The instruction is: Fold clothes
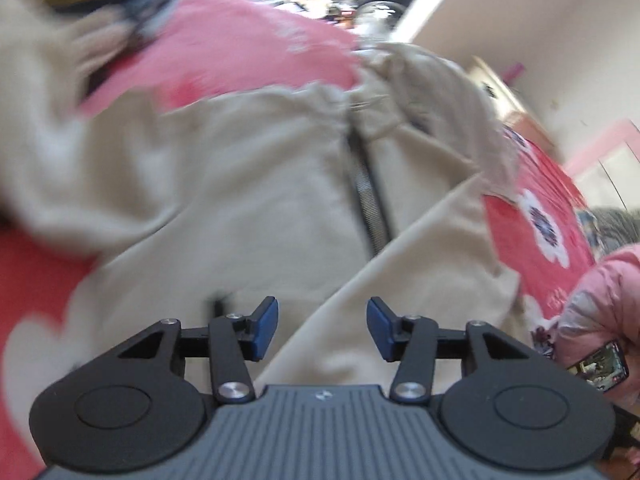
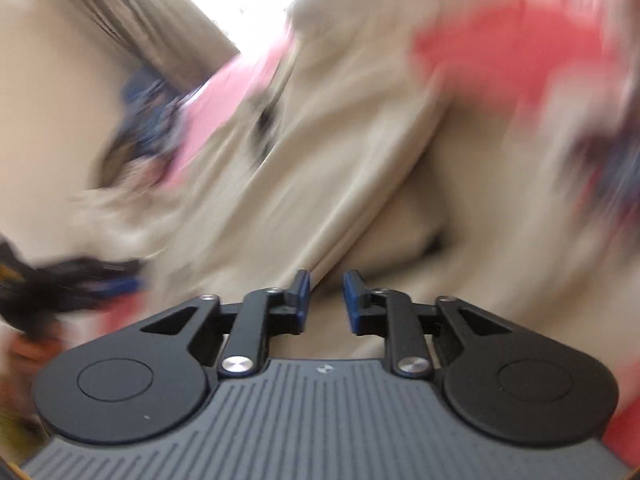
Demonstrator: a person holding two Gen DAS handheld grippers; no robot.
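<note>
In the left wrist view the left gripper (image 1: 322, 328) stands with its blue pads wide apart and nothing between them, above a beige zip-front garment (image 1: 240, 200) whose dark zipper (image 1: 370, 200) runs up from just beyond the pads; soft, creased cloth covers most of a red flower-print cover (image 1: 536, 216), which shows bare only past the garment's right and left edges. In the blurred right wrist view the right gripper (image 2: 325, 300) is open narrowly and empty, a folded ridge of the same matte beige cloth rising just beyond its pads.
</note>
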